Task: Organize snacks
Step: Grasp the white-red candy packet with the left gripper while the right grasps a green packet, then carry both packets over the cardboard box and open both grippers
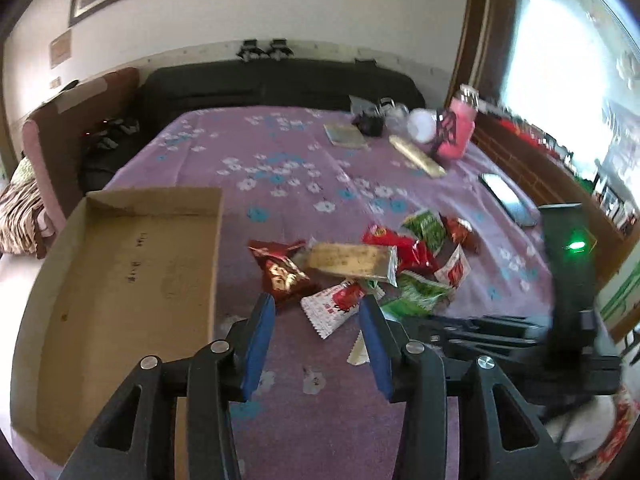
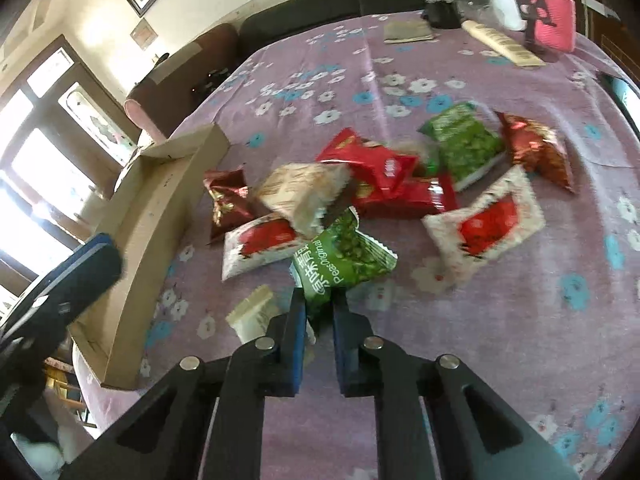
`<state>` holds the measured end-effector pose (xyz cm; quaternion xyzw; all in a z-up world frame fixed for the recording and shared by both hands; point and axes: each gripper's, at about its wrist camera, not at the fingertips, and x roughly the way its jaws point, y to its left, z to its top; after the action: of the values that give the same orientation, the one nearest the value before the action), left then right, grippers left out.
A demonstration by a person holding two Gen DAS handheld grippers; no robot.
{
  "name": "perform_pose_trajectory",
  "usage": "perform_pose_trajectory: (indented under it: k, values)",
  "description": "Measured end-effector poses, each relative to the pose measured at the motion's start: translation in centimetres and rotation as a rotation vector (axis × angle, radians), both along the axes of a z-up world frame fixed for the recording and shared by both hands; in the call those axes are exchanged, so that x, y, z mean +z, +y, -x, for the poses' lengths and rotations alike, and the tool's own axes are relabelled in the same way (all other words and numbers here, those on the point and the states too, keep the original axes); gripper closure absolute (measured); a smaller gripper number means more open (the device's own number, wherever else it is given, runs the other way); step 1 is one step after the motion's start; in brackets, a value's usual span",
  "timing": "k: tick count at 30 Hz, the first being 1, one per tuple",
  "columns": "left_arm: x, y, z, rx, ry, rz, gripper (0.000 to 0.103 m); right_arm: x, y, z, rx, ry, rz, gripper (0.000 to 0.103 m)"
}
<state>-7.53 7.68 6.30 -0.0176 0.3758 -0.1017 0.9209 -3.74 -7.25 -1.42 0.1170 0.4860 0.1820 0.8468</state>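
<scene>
The right tongs (image 2: 318, 312) pinched a corner of the green pea bag (image 2: 344, 258) near the bed's (image 2: 500, 340) middle. The left tongs (image 1: 318, 320) hung half open, holding nothing. The bag could slip before reaching the box (image 2: 160, 216).

Snack packets on the cloth: green pea 2 (image 2: 344, 256) (image 2: 464, 140); white-and-red 2 (image 2: 260, 246) (image 2: 486, 224); cardboard tray 1 (image 2: 160, 216), left.
</scene>
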Motion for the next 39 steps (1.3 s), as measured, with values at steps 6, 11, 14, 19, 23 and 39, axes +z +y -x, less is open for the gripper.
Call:
perform_pose_trajectory:
  k: [6,11,14,19,23,39]
  values:
    - [-2.2,-3.4,-3.8,-0.115,0.078,-0.149,0.057,0.7,-3.3,1.3,-0.004,-0.014,-0.025,0.092]
    - [-4.4,-5.3,-6.4,-0.182,0.155,-0.260,0.057,1.0,-4.6,1.9,0.005,-0.021,-0.030,0.092]
    - [-5.3,-5.5,-6.3,-0.229,0.196,-0.236,0.068,1.5,-4.8,2.2,0.010,-0.037,-0.033,0.092]
    - [-5.0,-5.6,-4.7,-0.259,0.211,-0.197,0.074,2.7,-4.9,2.6,0.022,-0.072,-0.008,0.092]
    - [-5.3,-6.6,-4.8,-0.237,0.201,-0.224,0.073,3.1,-5.1,2.9,0.020,-0.078,-0.016,0.092]
    - [3.1,0.9,3.6,-0.086,-0.010,0.000,0.084,6.7,-0.9,6.0,0.095,-0.138,-0.015,0.092]
